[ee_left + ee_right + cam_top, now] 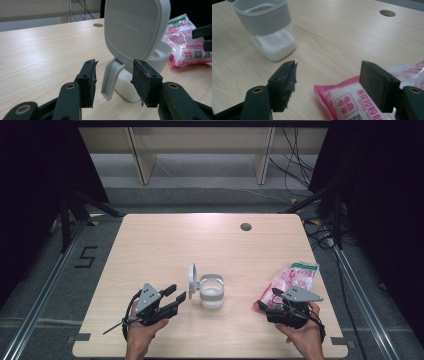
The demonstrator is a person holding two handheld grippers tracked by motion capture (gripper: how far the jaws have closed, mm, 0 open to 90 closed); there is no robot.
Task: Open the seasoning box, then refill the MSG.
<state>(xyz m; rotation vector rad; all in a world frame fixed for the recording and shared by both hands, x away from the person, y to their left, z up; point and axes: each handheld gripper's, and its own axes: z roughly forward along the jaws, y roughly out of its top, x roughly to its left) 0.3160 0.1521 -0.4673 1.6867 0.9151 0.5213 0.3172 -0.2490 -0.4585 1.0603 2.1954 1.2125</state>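
A jar (211,292) of white powder stands at table center, lid (192,281) flipped open. The left gripper (174,295), at 8 o'clock, is spread around the lid's hinge. The right gripper (270,298), at 4 o'clock, is spread over an unopened pink packet (295,276). Refilling hasn't begun.

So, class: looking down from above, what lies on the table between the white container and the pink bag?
Nothing: in the high view, bare wooden table separates the white container from the pink bag; the right gripper view agrees.

Pale wooden table (165,245) (round grommet hole (245,226) near its far edge), black cables (295,165) beyond.
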